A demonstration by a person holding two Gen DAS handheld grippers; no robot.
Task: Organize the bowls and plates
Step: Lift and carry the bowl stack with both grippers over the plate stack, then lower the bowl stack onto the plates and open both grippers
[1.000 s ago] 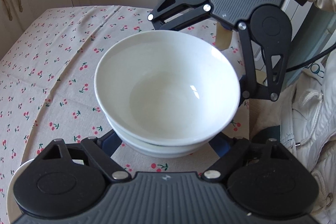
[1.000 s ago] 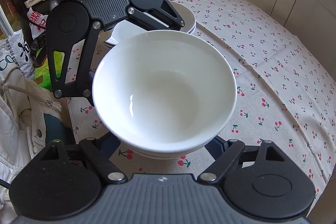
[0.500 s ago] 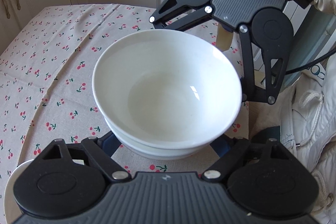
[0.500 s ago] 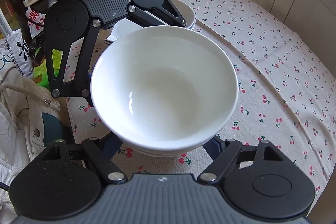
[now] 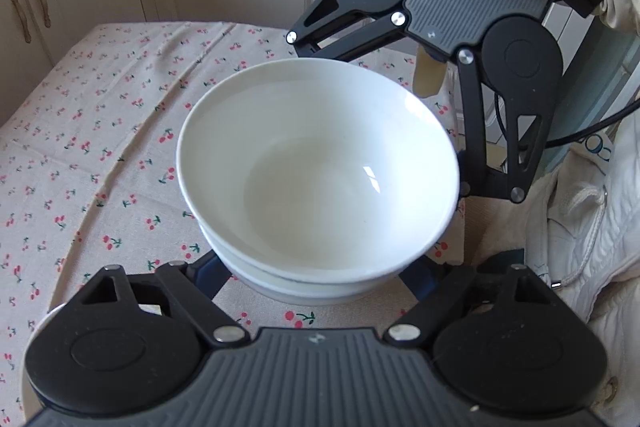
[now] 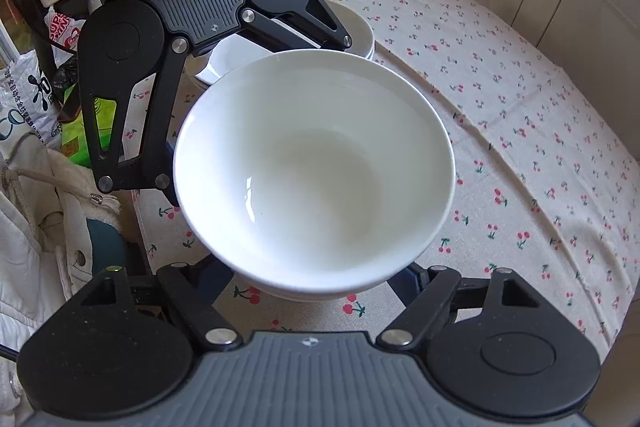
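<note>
The counter (image 6: 540,115), under its cherry-print cloth, is the reference. Above its near edge, two nested white bowls (image 5: 316,179) are carried from opposite sides, probably because the pair is too wide for one grip. The left hand-held gripper (image 5: 316,279) has its fingers spread round the lower bowl; the right hand-held gripper (image 6: 316,279) is likewise spread, cradling it. Farther back on the counter sits a plate stack (image 6: 360,31), likely marking the sorting spot.
</note>
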